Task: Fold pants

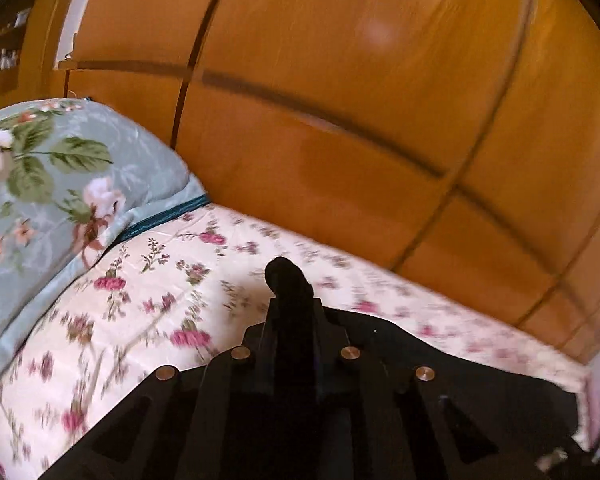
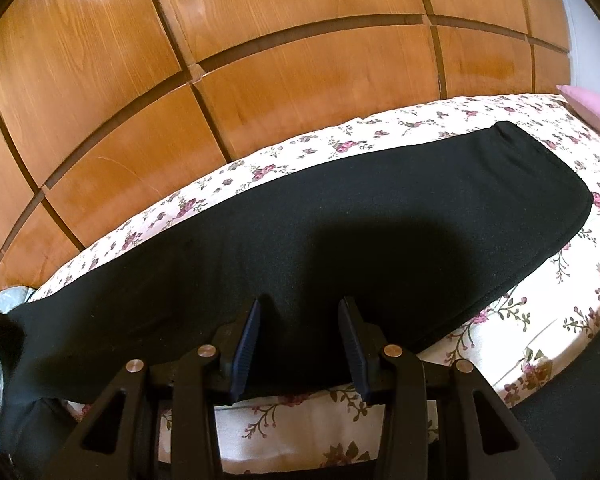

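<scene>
We see the black pants [image 2: 340, 232] lying long and flat across the flowery bed [image 2: 540, 320], in front of the wooden wall [image 2: 140, 80], with a pink pillow [image 2: 592, 106] at the far end. Our right gripper [image 2: 304, 344] hangs just over the near edge of the pants with its jaws wide apart and nothing in them. Our left gripper [image 1: 288, 300] is squeezed tight on a bunch of the pants and lifts it up off the bed, near the green pillow [image 1: 60, 184].
</scene>
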Demonstrator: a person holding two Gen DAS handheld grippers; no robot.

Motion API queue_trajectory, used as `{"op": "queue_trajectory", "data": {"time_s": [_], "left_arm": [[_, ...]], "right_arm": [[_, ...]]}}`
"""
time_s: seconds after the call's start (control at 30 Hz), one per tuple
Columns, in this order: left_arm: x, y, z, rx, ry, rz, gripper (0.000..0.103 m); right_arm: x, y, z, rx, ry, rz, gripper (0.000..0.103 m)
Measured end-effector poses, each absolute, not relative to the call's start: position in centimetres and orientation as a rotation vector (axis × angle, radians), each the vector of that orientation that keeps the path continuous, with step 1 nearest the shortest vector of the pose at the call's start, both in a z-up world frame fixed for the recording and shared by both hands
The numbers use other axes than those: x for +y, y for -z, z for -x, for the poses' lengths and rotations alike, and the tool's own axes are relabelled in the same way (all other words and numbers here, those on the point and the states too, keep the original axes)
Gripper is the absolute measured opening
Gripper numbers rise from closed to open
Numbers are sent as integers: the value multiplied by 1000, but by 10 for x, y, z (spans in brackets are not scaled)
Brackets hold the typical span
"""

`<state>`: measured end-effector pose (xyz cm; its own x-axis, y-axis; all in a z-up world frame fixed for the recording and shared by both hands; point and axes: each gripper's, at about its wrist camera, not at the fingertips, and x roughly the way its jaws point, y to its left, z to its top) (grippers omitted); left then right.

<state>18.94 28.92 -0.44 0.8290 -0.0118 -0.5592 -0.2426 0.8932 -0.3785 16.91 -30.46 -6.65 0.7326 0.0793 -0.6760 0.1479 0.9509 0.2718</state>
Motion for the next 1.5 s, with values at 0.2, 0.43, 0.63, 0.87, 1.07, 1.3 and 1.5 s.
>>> {"op": "queue_trajectory", "data": {"time_s": [0.2, 0.43, 0.63, 0.87, 1.07, 1.3, 1.5], "left_arm": [[271, -2, -103, 510, -31, 523, 11], [265, 60, -51, 585, -131, 553, 12], [268, 77, -55, 605, -126, 580, 12], [273, 81, -54, 597, -100, 623, 12], [274, 81, -52, 589, -89, 640, 12], [278, 84, -51, 580, -64, 677, 12], [279, 85, -49, 571, -49, 696, 12]], "right_arm": [[-304, 66, -169, 750, 41, -321, 41], [-302, 66, -169, 750, 49, -309, 41], [-301, 65, -169, 756, 52, -296, 44], [-298, 65, -170, 764, 60, -270, 46], [-253, 59, -193, 895, 124, 6, 67], [-195, 17, -196, 878, -94, -241, 73], [-150, 1, -232, 944, -234, -488, 75]]}}
